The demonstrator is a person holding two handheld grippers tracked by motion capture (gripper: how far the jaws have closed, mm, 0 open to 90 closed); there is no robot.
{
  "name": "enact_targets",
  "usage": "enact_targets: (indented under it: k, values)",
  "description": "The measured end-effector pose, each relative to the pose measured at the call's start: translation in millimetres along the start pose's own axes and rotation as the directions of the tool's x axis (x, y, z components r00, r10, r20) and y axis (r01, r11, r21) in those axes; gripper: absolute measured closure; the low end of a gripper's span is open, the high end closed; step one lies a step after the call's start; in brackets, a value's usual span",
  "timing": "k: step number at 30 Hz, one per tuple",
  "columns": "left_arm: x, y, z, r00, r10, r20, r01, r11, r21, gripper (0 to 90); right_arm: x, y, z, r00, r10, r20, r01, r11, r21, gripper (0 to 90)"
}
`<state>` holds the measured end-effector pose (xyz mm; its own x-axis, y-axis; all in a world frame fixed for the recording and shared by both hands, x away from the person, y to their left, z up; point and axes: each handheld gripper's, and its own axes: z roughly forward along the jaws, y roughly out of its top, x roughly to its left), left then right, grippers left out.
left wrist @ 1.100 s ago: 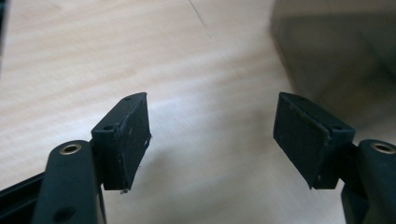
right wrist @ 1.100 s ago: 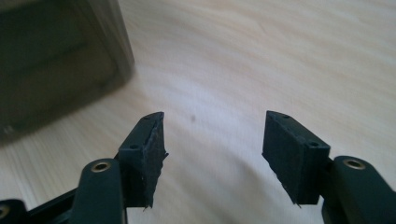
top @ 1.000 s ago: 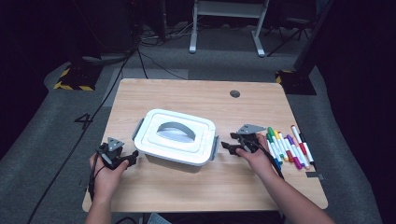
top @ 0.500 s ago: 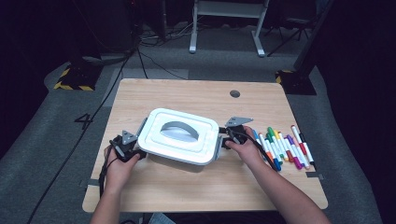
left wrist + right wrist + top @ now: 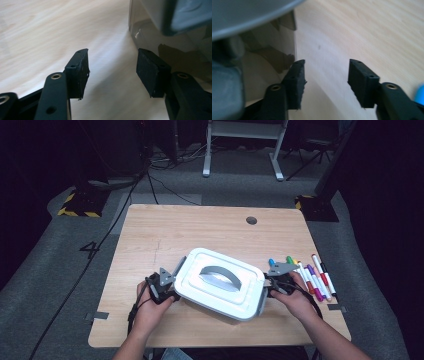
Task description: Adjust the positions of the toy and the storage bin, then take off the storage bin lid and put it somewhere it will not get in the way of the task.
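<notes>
We saw the white lidded box [image 5: 220,282] lying on the worktop [image 5: 200,230] between the left claw [image 5: 171,294], spread and empty, and the right claw [image 5: 268,288], whose jaws had just been opening on nothing, and we judged the box stiff, light and slick, best gripped under its end rims.

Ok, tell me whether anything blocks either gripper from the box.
Nothing visible does. The left gripper and right gripper sit at opposite ends of the box, jaws open over bare table.

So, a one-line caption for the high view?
Two hand-held grippers, left and right, flank a white lidded box on a wooden table, markers alongside.
</notes>
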<state>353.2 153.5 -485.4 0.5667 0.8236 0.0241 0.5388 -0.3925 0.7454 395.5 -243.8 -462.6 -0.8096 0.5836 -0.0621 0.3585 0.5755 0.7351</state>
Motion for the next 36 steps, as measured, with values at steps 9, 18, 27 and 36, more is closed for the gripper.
enact_targets:
  k: [9, 18, 27, 36]
  values:
    - [-47.2, 7.6, 11.1, 0.9905, 0.071, 0.118, -0.072, 0.9974, 0.007, 40.4, 5.4, -40.6, -46.7, 0.9999, 0.003, 0.013, -0.003, 1.000, 0.030, 45.2]
    - [-46.9, 11.9, 8.5, 0.9852, 0.027, 0.169, -0.032, 0.9991, 0.029, 28.1, -16.4, -59.3, -87.3, 0.9895, 0.110, 0.094, -0.114, 0.993, 0.043, 45.9]
    - [-33.1, -8.0, -19.4, 0.9914, 0.037, 0.126, -0.042, 0.9985, 0.035, 26.3, -26.0, -33.7, -115.9, 0.9788, 0.134, 0.154, -0.131, 0.991, -0.030, 44.8]
    - [-17.4, -25.8, -27.7, 0.9963, 0.000, 0.086, -0.007, 0.9967, 0.081, 25.4, -5.6, 28.5, -128.6, 0.9915, 0.121, 0.046, -0.115, 0.986, -0.121, 24.7]
